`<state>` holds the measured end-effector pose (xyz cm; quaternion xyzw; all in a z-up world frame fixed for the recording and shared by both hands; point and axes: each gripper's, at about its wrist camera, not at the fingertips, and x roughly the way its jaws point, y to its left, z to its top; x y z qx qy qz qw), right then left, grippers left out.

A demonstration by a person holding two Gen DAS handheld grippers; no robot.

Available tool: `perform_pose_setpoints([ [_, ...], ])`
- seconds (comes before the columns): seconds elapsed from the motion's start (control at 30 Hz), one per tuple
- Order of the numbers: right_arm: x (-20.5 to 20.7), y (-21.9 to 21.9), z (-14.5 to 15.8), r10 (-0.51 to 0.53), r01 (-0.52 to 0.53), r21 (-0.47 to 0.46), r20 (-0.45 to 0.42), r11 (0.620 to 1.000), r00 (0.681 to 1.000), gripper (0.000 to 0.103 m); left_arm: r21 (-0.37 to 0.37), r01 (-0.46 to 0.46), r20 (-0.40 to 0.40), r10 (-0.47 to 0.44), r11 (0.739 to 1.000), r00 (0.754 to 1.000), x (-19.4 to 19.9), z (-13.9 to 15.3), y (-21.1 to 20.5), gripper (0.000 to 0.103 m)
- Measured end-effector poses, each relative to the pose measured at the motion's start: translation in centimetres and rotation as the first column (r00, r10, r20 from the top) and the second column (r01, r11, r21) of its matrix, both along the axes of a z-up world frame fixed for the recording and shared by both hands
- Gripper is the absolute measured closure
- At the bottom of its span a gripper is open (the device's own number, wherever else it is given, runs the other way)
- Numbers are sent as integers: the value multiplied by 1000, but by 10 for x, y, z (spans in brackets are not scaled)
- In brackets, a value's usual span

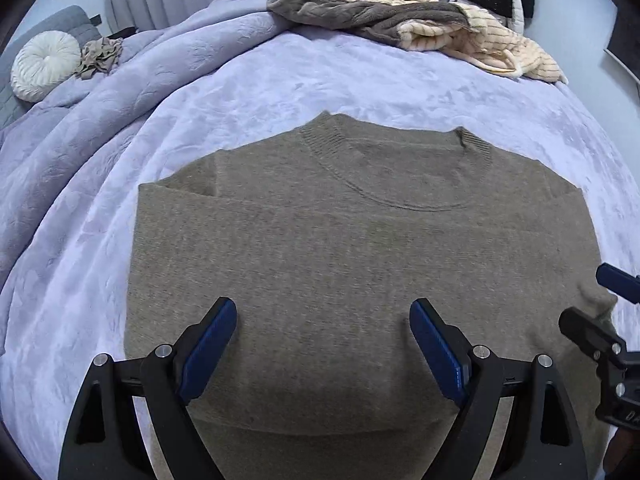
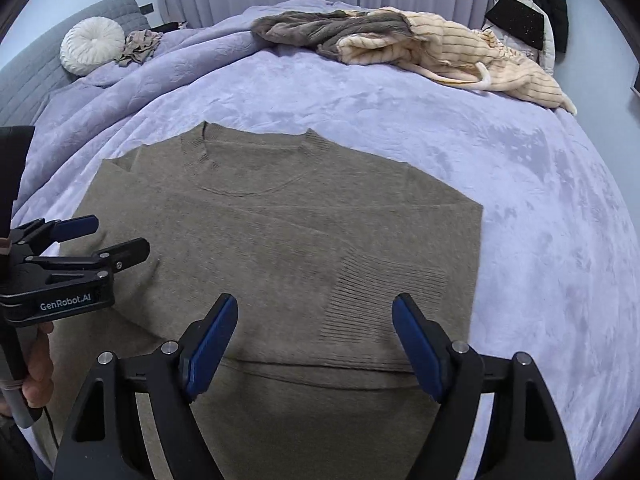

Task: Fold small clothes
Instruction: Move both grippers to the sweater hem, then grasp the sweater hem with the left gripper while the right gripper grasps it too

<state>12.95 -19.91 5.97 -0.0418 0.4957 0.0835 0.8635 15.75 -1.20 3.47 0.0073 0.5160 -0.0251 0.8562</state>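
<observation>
An olive-brown knit sweater (image 1: 340, 264) lies flat on the lavender bedspread (image 1: 280, 80), collar away from me, both sleeves folded in across the body. The ribbed cuff (image 2: 384, 280) of one sleeve rests on its lower right part. My left gripper (image 1: 323, 316) hovers open over the sweater's lower middle with nothing between its blue pads. My right gripper (image 2: 314, 314) is open too, above the lower hem fold (image 2: 312, 366). In the right wrist view the left gripper (image 2: 114, 236) shows from the side at the sweater's left edge, with a hand (image 2: 38, 372) on its handle.
A heap of brown and cream striped clothes (image 2: 400, 44) lies at the far side of the bed. A round white cushion (image 2: 92, 44) and a small crumpled beige garment (image 2: 140, 46) sit by the grey headboard (image 2: 36, 76) at far left. Curtains hang behind.
</observation>
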Motion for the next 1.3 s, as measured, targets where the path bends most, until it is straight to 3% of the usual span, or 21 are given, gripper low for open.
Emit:
perform_pose_setpoints([
  [0.1, 10, 14, -22, 0, -1, -20, -57, 1000, 998, 21, 34, -15, -53, 16, 999, 998, 9, -22, 13, 14],
  [0.2, 22, 12, -46, -63, 56, -79, -87, 995, 994, 18, 25, 7, -47, -6, 1000, 999, 11, -27, 16, 10],
  [0.27, 24, 12, -44, -84, 76, -87, -91, 993, 992, 18, 26, 16, -47, -15, 1000, 999, 7, -20, 15, 10],
  [0.33, 17, 14, -31, -92, 86, -72, -84, 994, 992, 18, -21, 32, -25, -33, 999, 999, -5, -9, 18, 10],
  [0.4, -1, 15, -18, -83, 82, -19, -59, 996, 995, 18, -68, 47, -52, -51, 997, 997, -22, -10, 21, 10],
  [0.47, -21, 17, -18, -76, 78, 15, -76, 997, 994, 18, -55, 78, -68, -82, 995, 994, -42, -18, 21, 10],
  [0.57, -47, 31, -38, -60, 56, -41, -105, 998, 993, 18, 14, 117, -82, -116, 993, 990, -72, -28, 18, 10],
  [0.73, -91, 39, -47, -62, 56, -81, -78, 995, 995, 17, 16, 119, -96, -117, 993, 988, -125, -32, 24, 9],
  [0.87, -149, 44, -48, 32, -38, -134, -45, 990, 998, 17, 52, 147, -80, -143, 988, 987, -187, -29, 27, 9],
  [1.03, -226, 23, -48, 115, -116, -127, -13, 985, 993, 17, 83, 170, -48, -166, 982, 985, -259, -29, 39, 8],
  [1.17, -278, 9, -50, 144, -145, -158, -17, 977, 989, 15, 56, 145, -56, -142, 988, 988, -294, -24, 54, 5],
  [1.23, -294, 8, -45, 169, -169, -187, -14, 968, 986, 15, 3, 115, -56, -115, 993, 992, -305, -14, 69, 5],
  [1.3, -306, -4, -28, 140, -136, -150, 12, 979, 990, 15, -56, 48, -52, -51, 997, 997, -314, -9, 94, 5],
])
